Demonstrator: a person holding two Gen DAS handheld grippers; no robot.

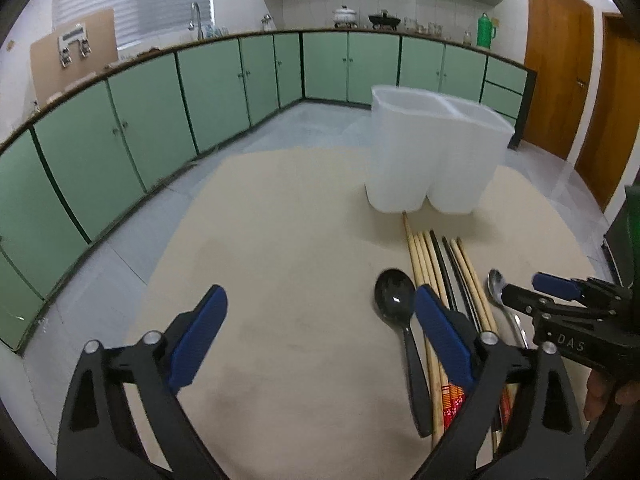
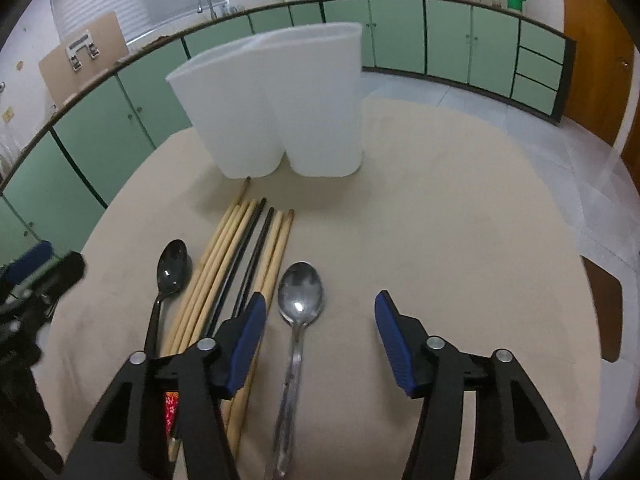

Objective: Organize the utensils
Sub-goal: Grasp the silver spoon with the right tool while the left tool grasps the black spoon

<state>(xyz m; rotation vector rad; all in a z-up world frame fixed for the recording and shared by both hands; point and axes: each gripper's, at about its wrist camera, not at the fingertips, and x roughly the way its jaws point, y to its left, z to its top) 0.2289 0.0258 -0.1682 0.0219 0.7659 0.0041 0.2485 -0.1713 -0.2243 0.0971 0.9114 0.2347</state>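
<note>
A white two-compartment utensil holder (image 1: 432, 152) (image 2: 276, 104) stands upright on the beige round table (image 1: 280, 260) (image 2: 440, 220). In front of it lie several wooden and black chopsticks (image 1: 440, 264) (image 2: 240, 256) side by side, a black spoon (image 1: 394, 300) (image 2: 172, 268) on their left and a metal spoon (image 1: 498, 286) (image 2: 300, 292) on their right. My left gripper (image 1: 320, 332) is open and empty above the table, left of the black spoon. My right gripper (image 2: 320, 336) (image 1: 532, 286) is open and empty, straddling the metal spoon's handle from above.
Green kitchen cabinets (image 1: 160, 100) (image 2: 448, 36) run along the walls under a counter with a tap, pots and a green flask (image 1: 486, 30). A wooden door (image 1: 556, 64) is at the right. A chair back (image 2: 604, 312) shows past the table's right edge.
</note>
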